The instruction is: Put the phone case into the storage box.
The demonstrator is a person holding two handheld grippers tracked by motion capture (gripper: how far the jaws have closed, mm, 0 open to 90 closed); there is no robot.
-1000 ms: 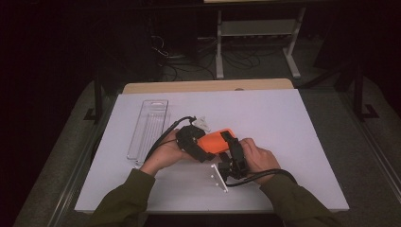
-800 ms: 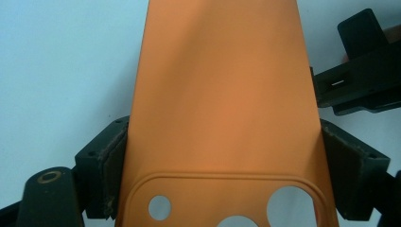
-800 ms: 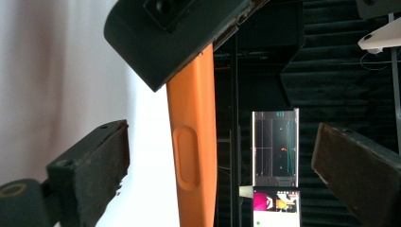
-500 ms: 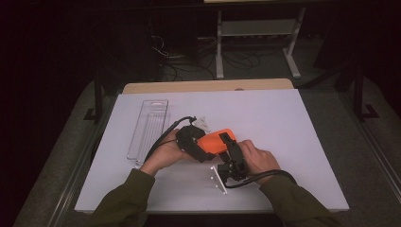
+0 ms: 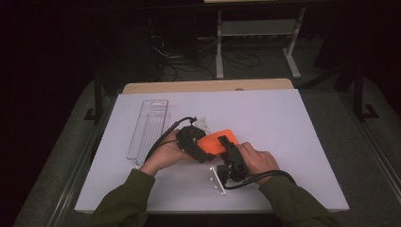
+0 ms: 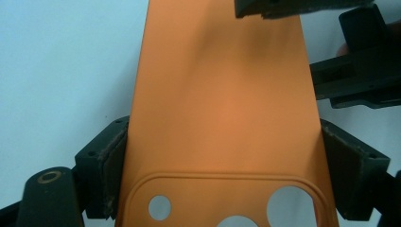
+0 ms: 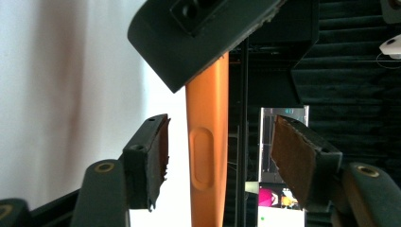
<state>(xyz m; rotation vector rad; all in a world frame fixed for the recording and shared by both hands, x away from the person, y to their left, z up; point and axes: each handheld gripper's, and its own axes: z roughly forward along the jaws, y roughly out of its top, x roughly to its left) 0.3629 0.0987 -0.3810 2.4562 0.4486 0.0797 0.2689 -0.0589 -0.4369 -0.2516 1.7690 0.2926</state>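
An orange phone case (image 5: 211,143) is held just above the white table top. My left gripper (image 6: 227,175) is shut on it, with both pads (image 6: 111,175) pressing the case's (image 6: 222,109) long sides near the camera cut-out. In the high view the left gripper (image 5: 191,139) comes in from the left. My right gripper (image 5: 231,158) meets the case's other end from the front. Its jaws have just been closing and now straddle the case's thin edge (image 7: 207,156). A gap still shows between each pad (image 7: 160,156) and the case, so the right gripper (image 7: 220,156) is open.
A clear plastic tray (image 5: 149,127) lies at the left of the white table top (image 5: 293,123). A small white part (image 5: 203,124) lies behind the left gripper. A white strip-like piece (image 5: 216,178) lies by the right gripper. A metal shelf frame (image 5: 255,28) stands beyond the table.
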